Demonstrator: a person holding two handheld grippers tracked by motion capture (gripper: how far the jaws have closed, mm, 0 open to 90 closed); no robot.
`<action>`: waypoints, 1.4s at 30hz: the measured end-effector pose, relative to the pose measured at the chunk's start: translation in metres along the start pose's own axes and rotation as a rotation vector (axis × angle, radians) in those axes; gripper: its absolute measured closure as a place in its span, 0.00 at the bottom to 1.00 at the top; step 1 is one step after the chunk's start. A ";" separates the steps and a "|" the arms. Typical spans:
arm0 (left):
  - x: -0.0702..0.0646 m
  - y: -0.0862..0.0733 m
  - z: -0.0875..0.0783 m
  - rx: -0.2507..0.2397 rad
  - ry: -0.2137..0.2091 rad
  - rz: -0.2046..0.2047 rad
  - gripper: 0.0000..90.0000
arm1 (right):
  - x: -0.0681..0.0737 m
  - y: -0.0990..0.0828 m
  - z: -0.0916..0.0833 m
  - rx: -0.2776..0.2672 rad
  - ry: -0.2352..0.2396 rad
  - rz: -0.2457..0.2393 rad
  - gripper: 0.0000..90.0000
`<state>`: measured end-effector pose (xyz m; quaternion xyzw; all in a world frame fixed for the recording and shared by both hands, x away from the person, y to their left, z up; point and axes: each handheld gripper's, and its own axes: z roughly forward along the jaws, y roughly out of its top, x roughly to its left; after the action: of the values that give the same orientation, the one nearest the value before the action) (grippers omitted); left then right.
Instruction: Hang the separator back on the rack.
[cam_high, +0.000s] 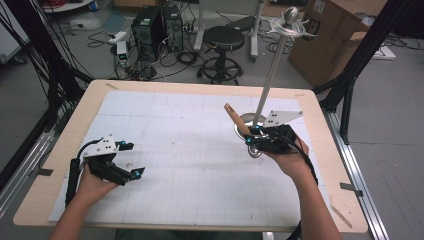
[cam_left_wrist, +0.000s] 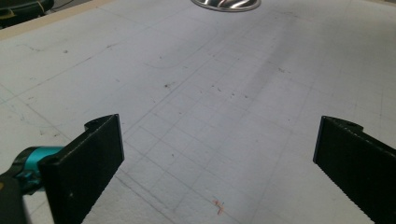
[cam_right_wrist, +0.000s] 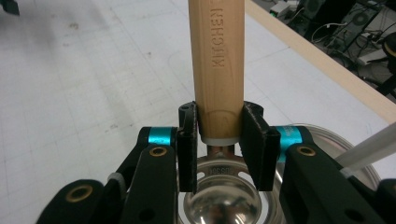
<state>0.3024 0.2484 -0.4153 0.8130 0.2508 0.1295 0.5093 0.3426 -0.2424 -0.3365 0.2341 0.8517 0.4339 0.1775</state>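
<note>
My right gripper clamps the wooden handle of a ladle, jaws pressed on either side near its lower end; the handle, stamped KITCHEN, runs away from the jaws, and the shiny ladle bowl sits just below them. Beneath lies a round metal base carrying a slanted pole. My left gripper, well apart over the gridded mat, stands wide and holds nothing.

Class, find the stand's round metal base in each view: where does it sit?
High view: metal base right of centre, at the foot of the pole.
Left gripper view: base at the top edge, just right of centre.
Right gripper view: base at lower right, behind the jaws.
Shared landmark: the white gridded mat under it.
</note>
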 end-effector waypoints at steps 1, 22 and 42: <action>0.000 0.000 0.000 0.000 0.000 0.000 0.03 | 0.000 -0.001 -0.001 -0.010 -0.001 0.015 0.76; 0.000 0.000 0.001 0.004 0.001 0.000 0.03 | -0.014 -0.010 -0.028 -0.195 -0.088 0.190 0.76; 0.000 -0.001 0.002 0.008 -0.002 -0.002 0.03 | -0.024 -0.002 -0.060 -0.325 -0.158 0.231 0.76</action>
<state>0.3028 0.2473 -0.4171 0.8149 0.2515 0.1270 0.5064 0.3314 -0.2955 -0.3024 0.3317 0.7214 0.5634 0.2283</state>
